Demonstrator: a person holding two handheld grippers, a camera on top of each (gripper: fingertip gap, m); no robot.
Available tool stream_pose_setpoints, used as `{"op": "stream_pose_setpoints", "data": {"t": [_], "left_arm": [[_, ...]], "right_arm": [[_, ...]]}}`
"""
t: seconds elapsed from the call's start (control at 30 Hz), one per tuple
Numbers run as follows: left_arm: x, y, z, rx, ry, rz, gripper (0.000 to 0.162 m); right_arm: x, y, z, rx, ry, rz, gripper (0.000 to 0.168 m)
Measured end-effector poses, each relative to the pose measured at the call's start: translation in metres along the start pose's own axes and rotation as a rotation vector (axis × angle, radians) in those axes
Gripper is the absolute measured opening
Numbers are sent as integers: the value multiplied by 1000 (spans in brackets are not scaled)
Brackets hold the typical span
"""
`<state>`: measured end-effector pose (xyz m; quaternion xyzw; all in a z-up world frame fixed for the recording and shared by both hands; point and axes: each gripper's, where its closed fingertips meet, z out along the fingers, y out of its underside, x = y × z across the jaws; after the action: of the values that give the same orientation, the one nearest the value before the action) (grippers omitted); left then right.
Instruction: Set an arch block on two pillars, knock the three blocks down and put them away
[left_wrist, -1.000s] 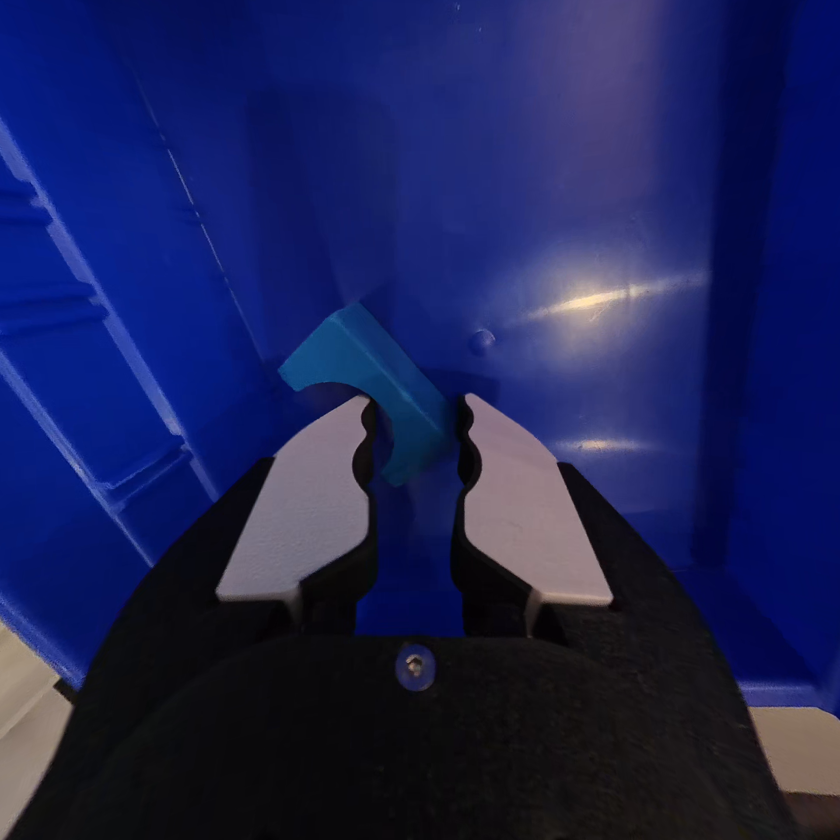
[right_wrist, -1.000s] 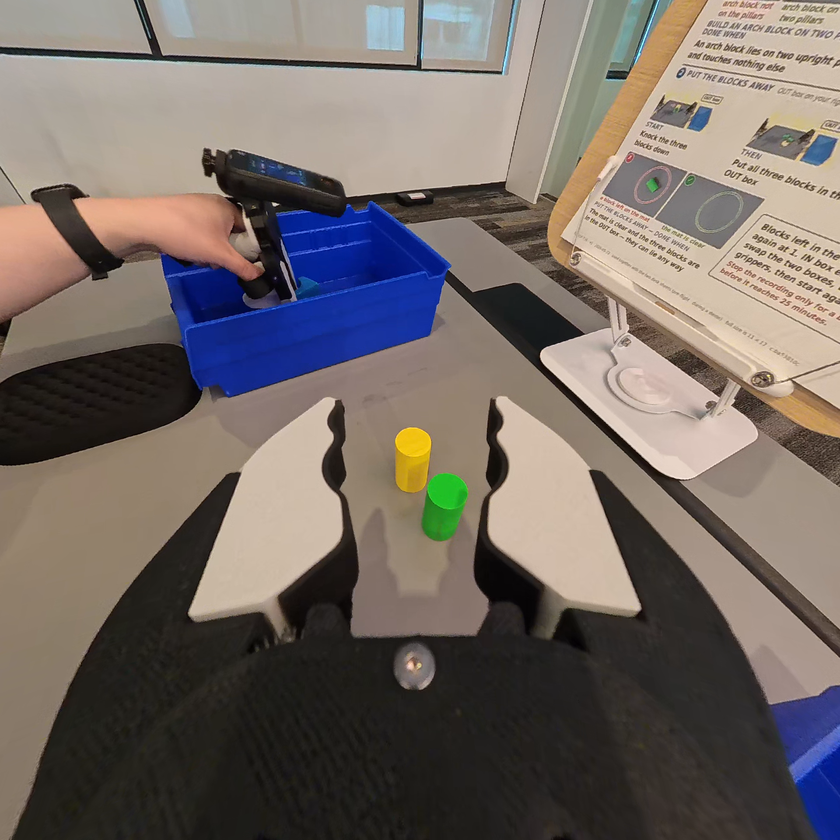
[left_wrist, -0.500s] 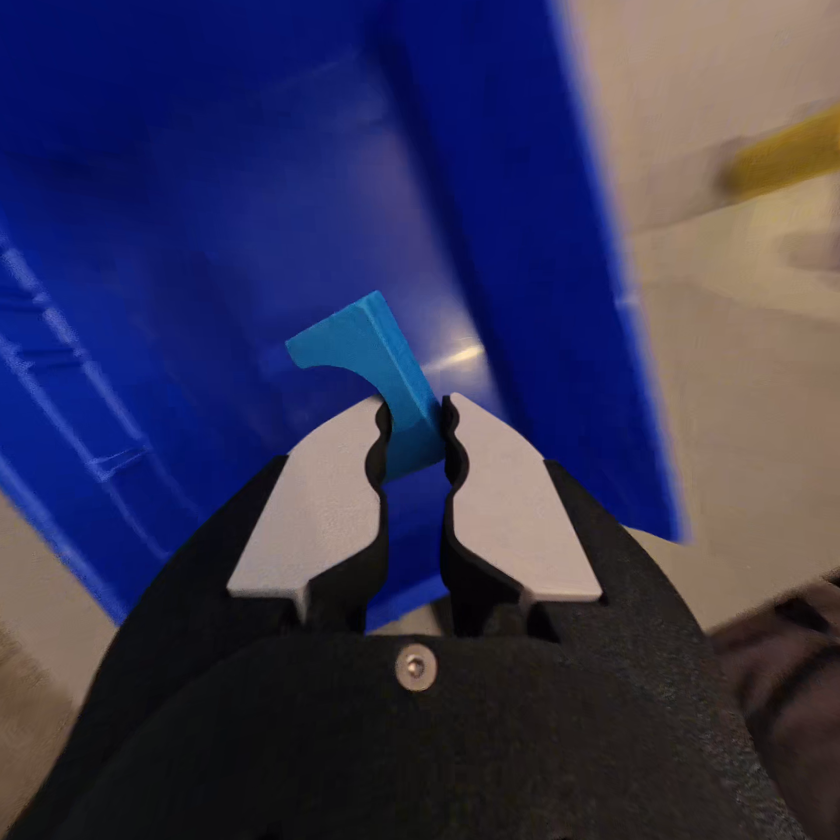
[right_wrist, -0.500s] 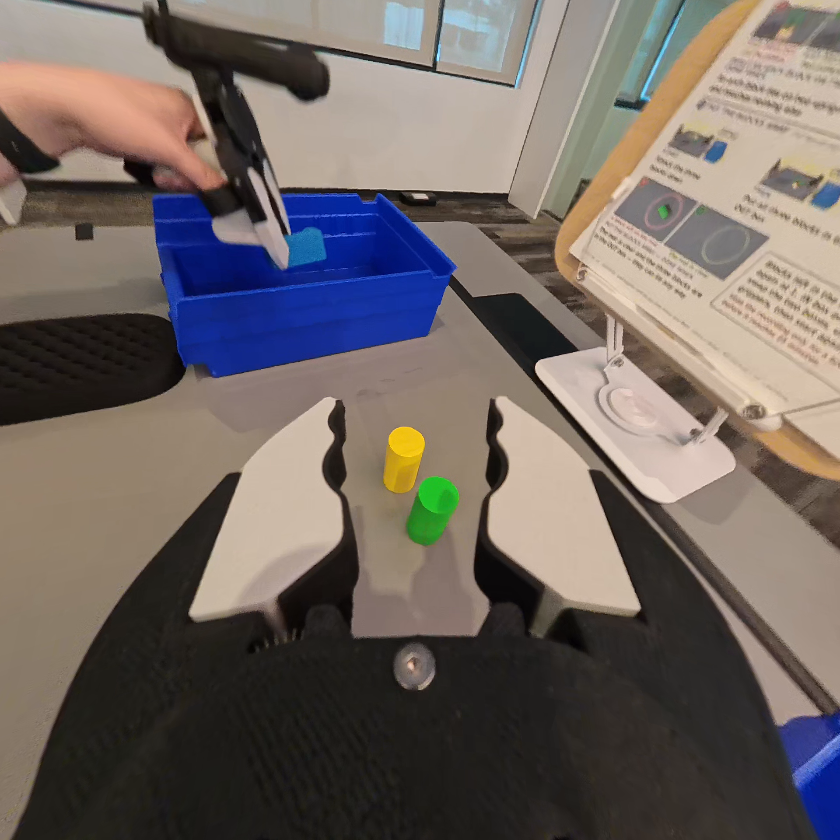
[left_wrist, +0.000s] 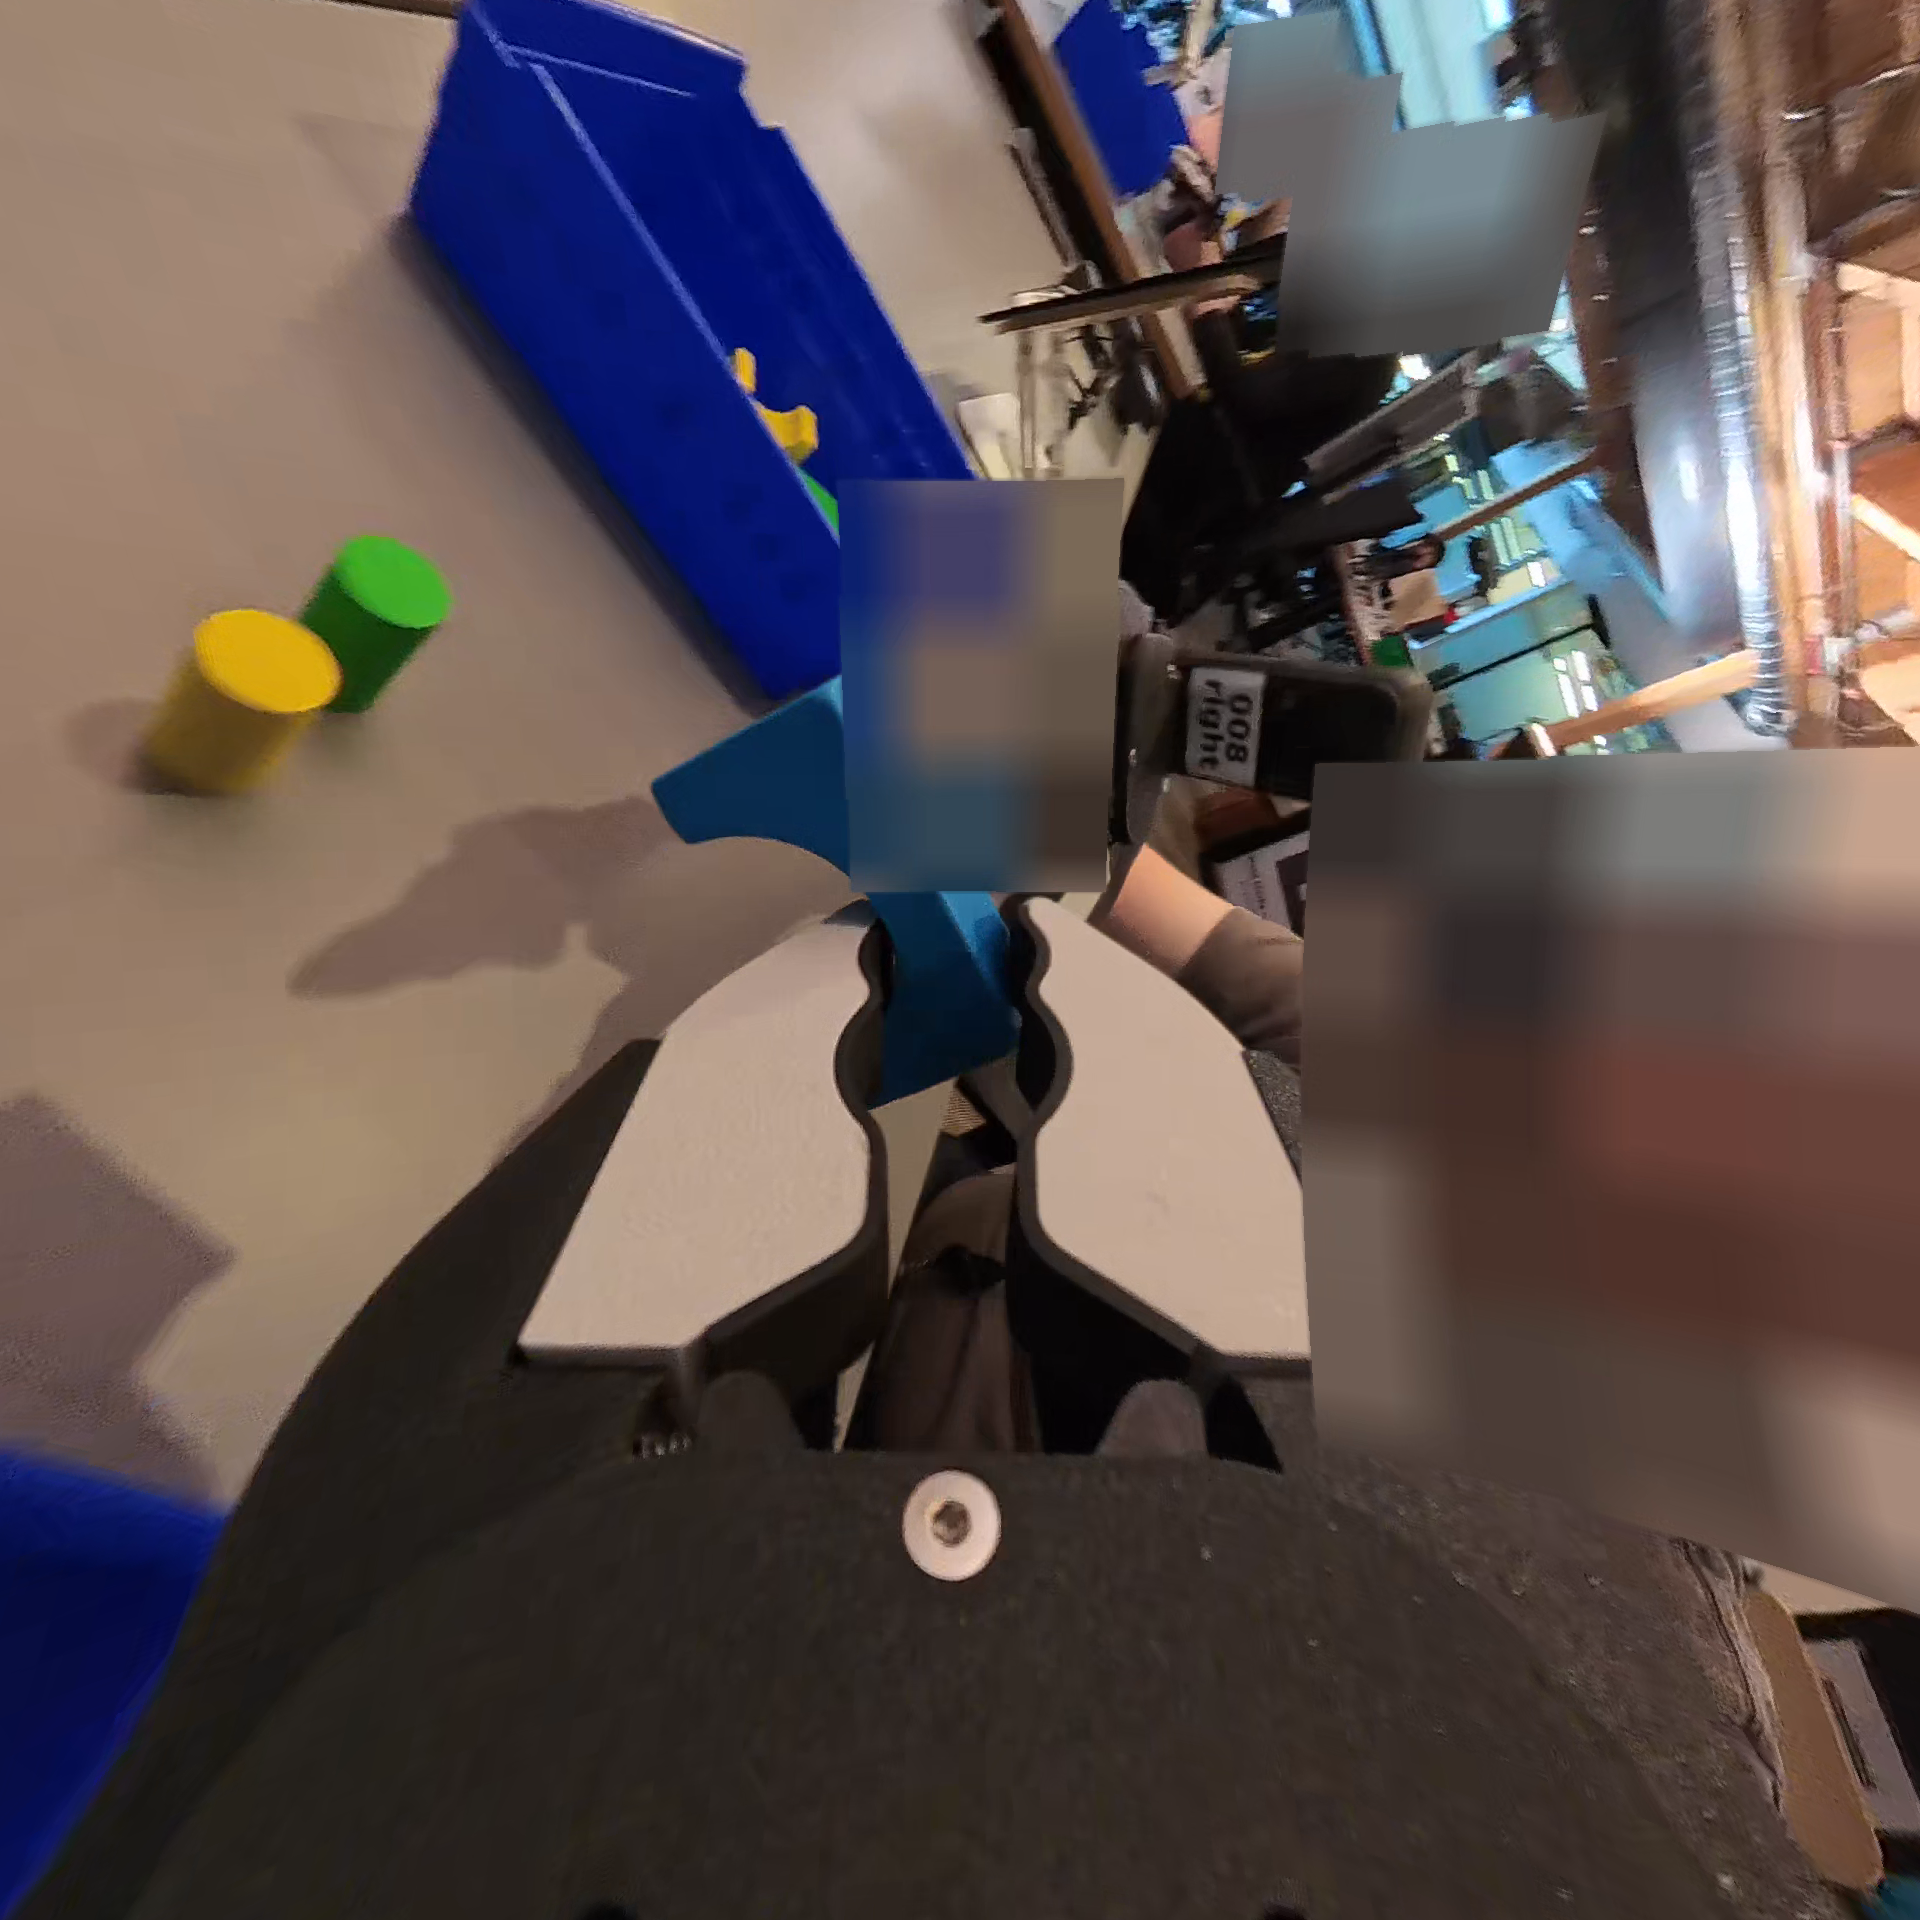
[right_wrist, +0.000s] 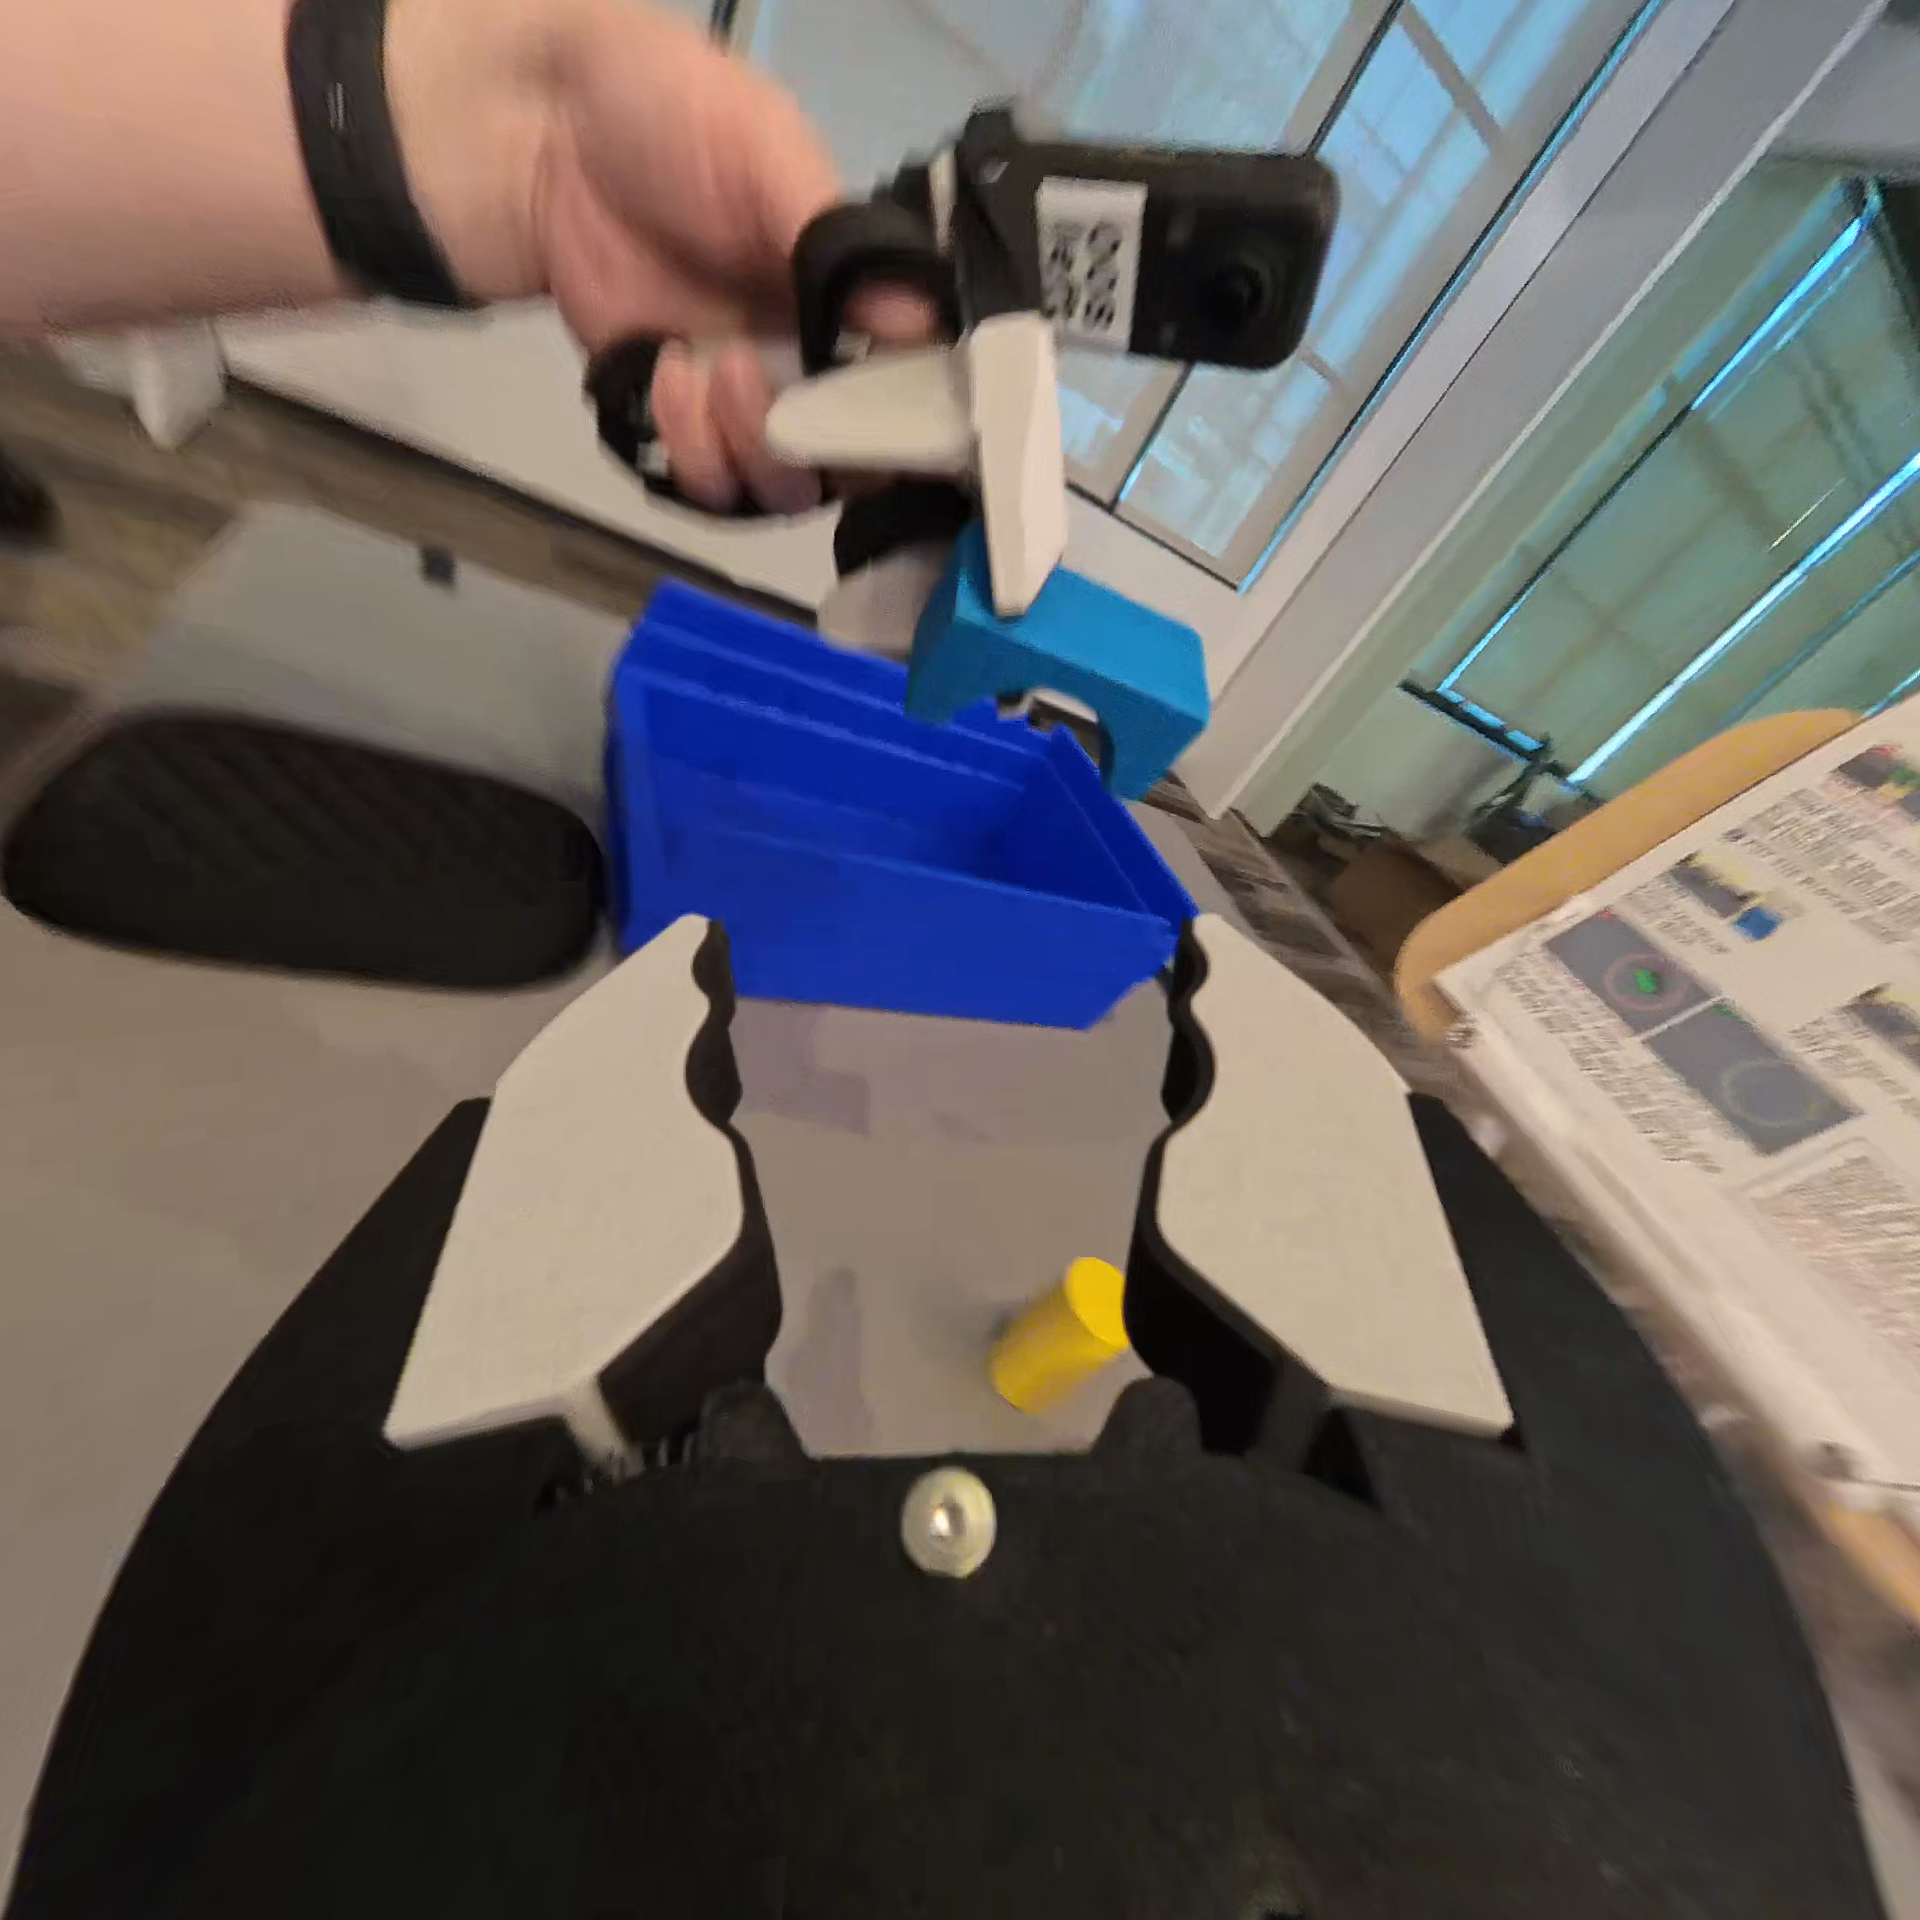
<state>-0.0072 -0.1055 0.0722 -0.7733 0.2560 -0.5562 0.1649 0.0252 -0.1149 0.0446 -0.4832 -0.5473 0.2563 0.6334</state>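
Grey bench (left_wrist: 260, 343) is carrying everything we are seeing, with tall windows behind it in the right wrist view. We are gripping the blue arch block (left_wrist: 940, 997) in the left hand-held gripper (left_wrist: 940, 935), its fingers closed on one leg, and holding it in the air; the right wrist view shows the arch block (right_wrist: 1060, 665) above the far blue bin (right_wrist: 883, 894), whose visible inside is looking empty. We are counting two pillars standing close together on the bench: one yellow pillar (left_wrist: 244, 701) and one green pillar (left_wrist: 379, 618). Only the left wrist view is showing both; the right wrist view is catching just the yellow pillar (right_wrist: 1060, 1335), low between the spread fingers of the right hand-held gripper (right_wrist: 951, 982), which is holding nothing. Only the left wrist view is showing a second blue bin (left_wrist: 623, 312), holding yellow and green pieces. Only the right wrist view is showing a black pad (right_wrist: 301, 847) and an instruction sheet (right_wrist: 1704, 1060).
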Motion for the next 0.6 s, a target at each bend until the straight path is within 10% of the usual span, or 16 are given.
{"op": "stream_pose_setpoints", "data": {"t": [0.17, 0.6], "left_arm": [[12, 4, 33, -14, 68, 40, 21], [17, 16, 69, -92, 68, 118, 21]], "right_arm": [[16, -10, -3, 86, 17, 341, 92], [13, 1, -2, 13, 4, 303, 72]]}}
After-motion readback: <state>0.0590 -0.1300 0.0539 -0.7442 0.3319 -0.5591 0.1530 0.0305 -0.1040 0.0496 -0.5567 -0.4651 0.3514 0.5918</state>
